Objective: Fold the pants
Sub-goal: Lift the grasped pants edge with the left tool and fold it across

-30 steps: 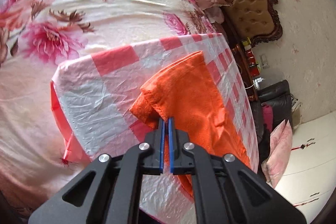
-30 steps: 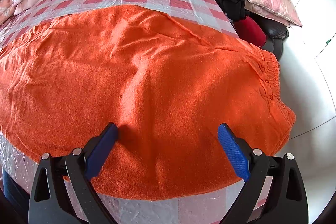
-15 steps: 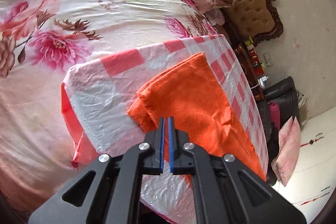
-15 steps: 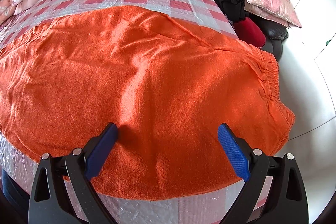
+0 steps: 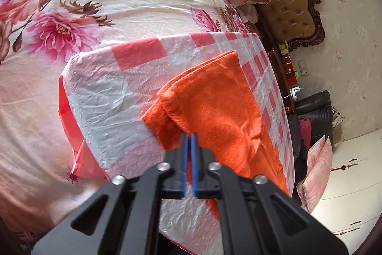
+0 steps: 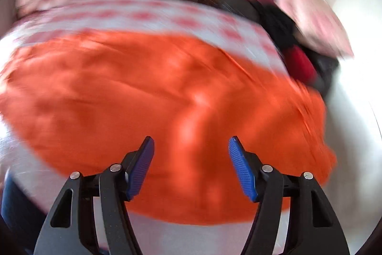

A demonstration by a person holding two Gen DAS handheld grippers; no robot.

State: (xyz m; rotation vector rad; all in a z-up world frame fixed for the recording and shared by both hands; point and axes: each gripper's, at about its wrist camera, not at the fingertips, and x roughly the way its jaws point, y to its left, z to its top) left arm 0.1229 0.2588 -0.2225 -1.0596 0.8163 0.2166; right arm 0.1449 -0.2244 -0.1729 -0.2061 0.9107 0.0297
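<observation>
Pants [image 5: 214,109] lie flat on the checked tablecloth [image 5: 107,97], your left gripper [image 5: 189,142] now clamped on the near leg cuff, your right gripper [image 6: 191,149] lifted, closing on nothing, so a fold can begin

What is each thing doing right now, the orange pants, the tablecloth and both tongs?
Orange pants: lying on the table, leg ends stacked unevenly, one end pinched.
Left tongs: shut on the pants' near edge.
Right tongs: closing, pads not pressing the cloth; picture blurred.
Checked tablecloth: spread out, wrinkled, hanging over the table edge.
</observation>
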